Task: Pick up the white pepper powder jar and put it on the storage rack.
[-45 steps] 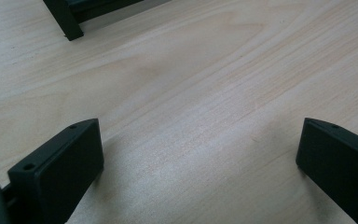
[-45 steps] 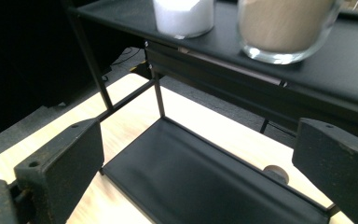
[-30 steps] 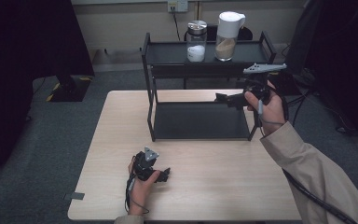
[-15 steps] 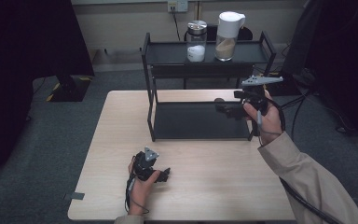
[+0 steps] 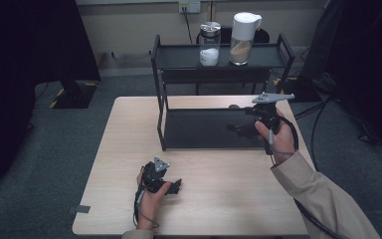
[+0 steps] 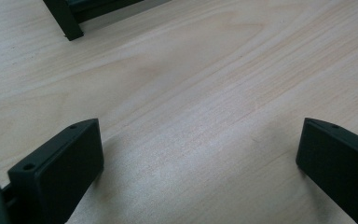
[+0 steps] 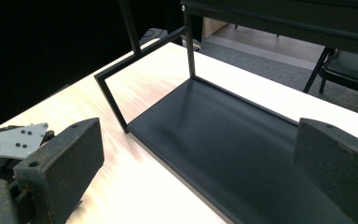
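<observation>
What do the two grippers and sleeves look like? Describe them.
Both are black. The left gripper has a small grey three-cornered plate on top, the right gripper a larger one with dark dots. Each has two broad, flat black jaws with small holes and a trailing dark cable. The right sleeve is beige.

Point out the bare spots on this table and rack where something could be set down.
The black metal rack's lower shelf lies bare up to the right gripper at its right end. The light wooden table is free left of the rack and between the left gripper and the right sleeve. The top shelf is crowded mid-right by the glass jar and white-lidded container.
</observation>
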Motion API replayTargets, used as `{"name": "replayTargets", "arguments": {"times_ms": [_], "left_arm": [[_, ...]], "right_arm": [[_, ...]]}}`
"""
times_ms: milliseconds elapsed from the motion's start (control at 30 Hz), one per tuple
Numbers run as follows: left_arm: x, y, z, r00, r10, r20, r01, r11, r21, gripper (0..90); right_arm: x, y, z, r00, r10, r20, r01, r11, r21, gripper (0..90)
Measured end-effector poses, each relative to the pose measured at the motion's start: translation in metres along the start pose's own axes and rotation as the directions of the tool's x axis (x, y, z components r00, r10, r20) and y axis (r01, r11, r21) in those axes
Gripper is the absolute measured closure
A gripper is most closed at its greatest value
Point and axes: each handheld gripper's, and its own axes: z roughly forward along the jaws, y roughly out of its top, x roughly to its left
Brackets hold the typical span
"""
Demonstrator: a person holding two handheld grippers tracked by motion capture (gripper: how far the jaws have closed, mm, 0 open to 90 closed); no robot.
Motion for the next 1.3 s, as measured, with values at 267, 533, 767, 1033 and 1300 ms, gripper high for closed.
{"name": "replayTargets", "arguments": {"times_ms": [267,533,767,1033,1300], "left_arm": [[0.0,0.0,0.0,1.0,0.0,0.0,0.0,1.0,0.0,0.0],[0.0,0.0,0.0,1.0,0.0,0.0,0.0,1.0,0.0,0.0],[0.0,0.0,0.0,1.0,0.0,0.0,0.0,1.0,0.0,0.0],[0.0,0.0,0.0,1.0,0.0,0.0,0.0,1.0,0.0,0.0],[0.0,0.0,0.0,1.0,0.0,0.0,0.0,1.0,0.0,0.0]], "right_arm": [[-0.001,-0.013,0.005,0.9995,0.023,-0.023,-0.023,1.0,0.008,1.0],[-0.004,-0.028,0.009,0.9985,0.039,-0.038,-0.038,0.999,0.012,1.0],[-0.004,-0.036,0.011,0.9981,0.045,-0.041,-0.044,0.999,0.022,1.0],[-0.007,-0.049,0.014,0.9973,0.053,-0.051,-0.052,0.998,0.024,1.0],[-0.007,-0.057,0.017,0.9971,0.056,-0.052,-0.054,0.998,0.036,1.0]]}}
